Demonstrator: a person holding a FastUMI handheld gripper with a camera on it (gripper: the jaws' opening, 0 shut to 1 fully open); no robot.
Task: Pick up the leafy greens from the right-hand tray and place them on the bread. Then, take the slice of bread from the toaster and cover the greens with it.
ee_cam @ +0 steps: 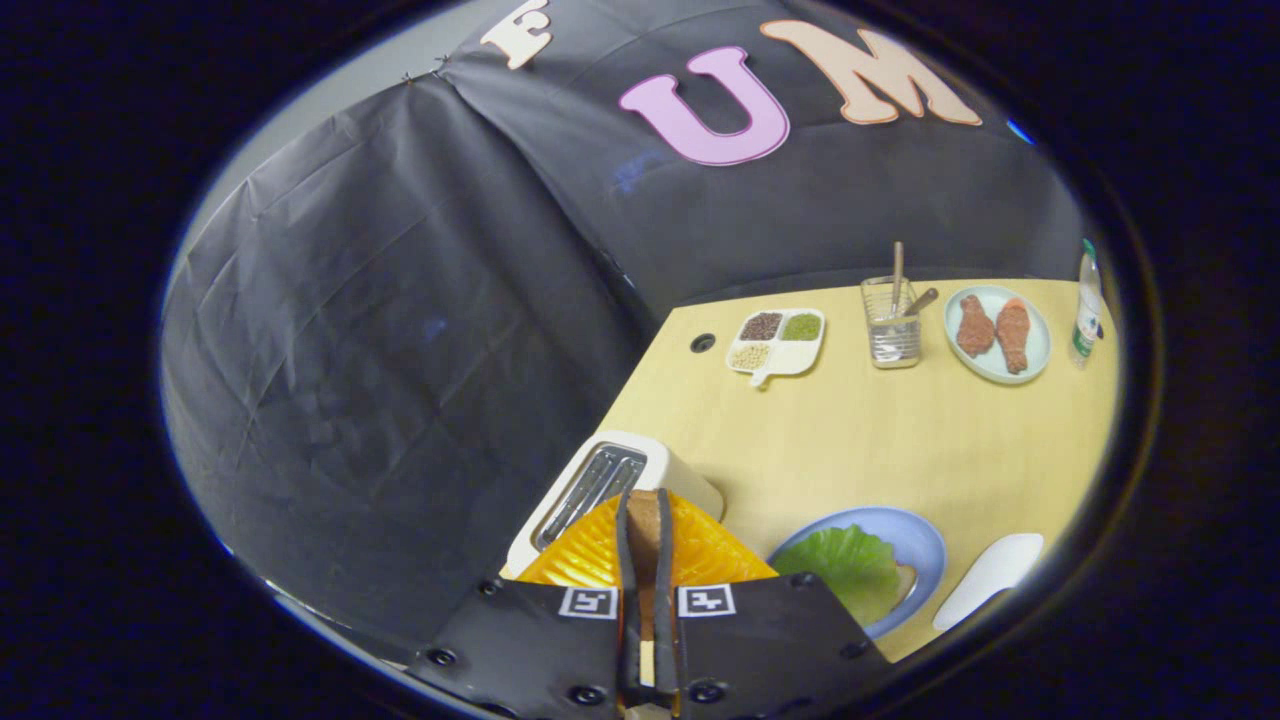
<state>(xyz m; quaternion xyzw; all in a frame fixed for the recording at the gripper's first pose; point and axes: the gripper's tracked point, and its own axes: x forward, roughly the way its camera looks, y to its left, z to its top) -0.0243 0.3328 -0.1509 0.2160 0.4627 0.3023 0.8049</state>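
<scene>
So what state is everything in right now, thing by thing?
Gripper: shut on a slice of bread, held upright between the fingers.
Toaster: slots empty.
Blue plate: leafy greens lying on bread.
White tray: bare.
Divided dish: three compartments filled, one bare.
Glass: upright, utensils standing in it.
Round plate: two drumsticks on it.
Bottle: upright.

Black cloth wall point(400, 330), wooden table point(900, 440)

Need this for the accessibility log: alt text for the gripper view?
The gripper is shut on a slice of bread, held edge-on above a white toaster. Just beside it, a blue plate holds leafy greens laid over bread on a pale wooden table.
</scene>
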